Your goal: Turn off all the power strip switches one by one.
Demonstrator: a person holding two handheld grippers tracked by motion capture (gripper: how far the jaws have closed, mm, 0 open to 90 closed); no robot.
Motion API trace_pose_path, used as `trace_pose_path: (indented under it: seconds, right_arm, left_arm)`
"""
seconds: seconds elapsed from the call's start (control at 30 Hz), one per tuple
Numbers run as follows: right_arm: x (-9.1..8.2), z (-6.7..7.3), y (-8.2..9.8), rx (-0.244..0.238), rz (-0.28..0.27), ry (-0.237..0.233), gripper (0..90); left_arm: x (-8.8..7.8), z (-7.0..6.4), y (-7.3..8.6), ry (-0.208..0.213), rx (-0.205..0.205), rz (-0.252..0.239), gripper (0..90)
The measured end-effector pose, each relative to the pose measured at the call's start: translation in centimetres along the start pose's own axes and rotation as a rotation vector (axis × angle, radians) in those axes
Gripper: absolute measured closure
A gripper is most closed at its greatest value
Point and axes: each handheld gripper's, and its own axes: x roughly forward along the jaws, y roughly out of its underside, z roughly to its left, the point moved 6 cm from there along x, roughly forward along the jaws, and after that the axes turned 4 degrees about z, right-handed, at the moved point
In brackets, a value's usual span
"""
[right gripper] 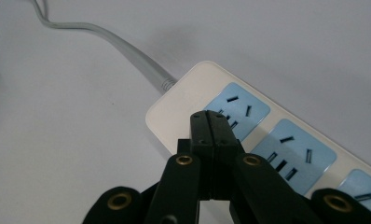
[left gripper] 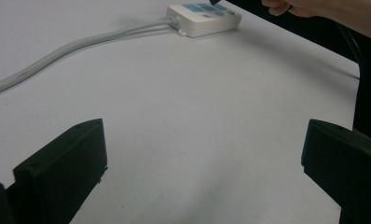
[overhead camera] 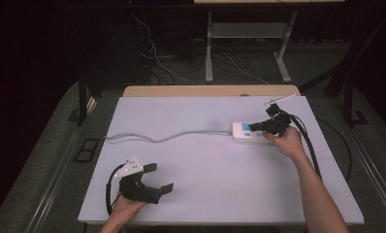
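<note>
A white power strip with blue socket faces lies right of the table's middle, its grey cable snaking off to the left. My right gripper is shut, nothing between its jaws, and its tips hover over the strip's cable end. In the right gripper view the closed jaws point at the first blue socket of the power strip. My left gripper rests near the front left of the table, open and empty. The left gripper view has the power strip far off, beyond the open left gripper.
The white table top stretches between the two hands. A wooden edge runs along its far side. Black cables trail from the right gripper past the right forearm. Dark floor, desk legs and loose wires lie beyond the table.
</note>
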Motion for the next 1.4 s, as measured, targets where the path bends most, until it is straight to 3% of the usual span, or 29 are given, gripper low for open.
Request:
trace_pose_path:
  seconds: [0.2,0.33,0.73,1.23,1.4]
  right_arm:
    - [0.7,0.1,0.2,0.002,0.014,-0.007,90.0]
    - [1.6,0.1,0.4,-0.01,0.054,0.009,90.0]
    - [1.7,0.1,0.7,0.021,0.006,-0.024,90.0]
    - [1.9,0.3,0.7,-0.015,-0.007,0.016,90.0]
    - [2.1,0.3,0.9,0.014,-0.034,0.001,90.0]
  left_arm:
    - [0.0,0.0,0.0,-0.001,-0.002,-0.001,0.0]
    - [0.0,0.0,0.0,-0.002,-0.002,-0.001,0.0]
    - [0.1,-0.1,0.0,-0.001,0.0,0.004,0.0]
    - [0.1,-0.1,0.1,-0.003,0.005,0.007,0.0]
    - [0.0,-0.3,0.0,-0.005,0.005,0.002,0.0]
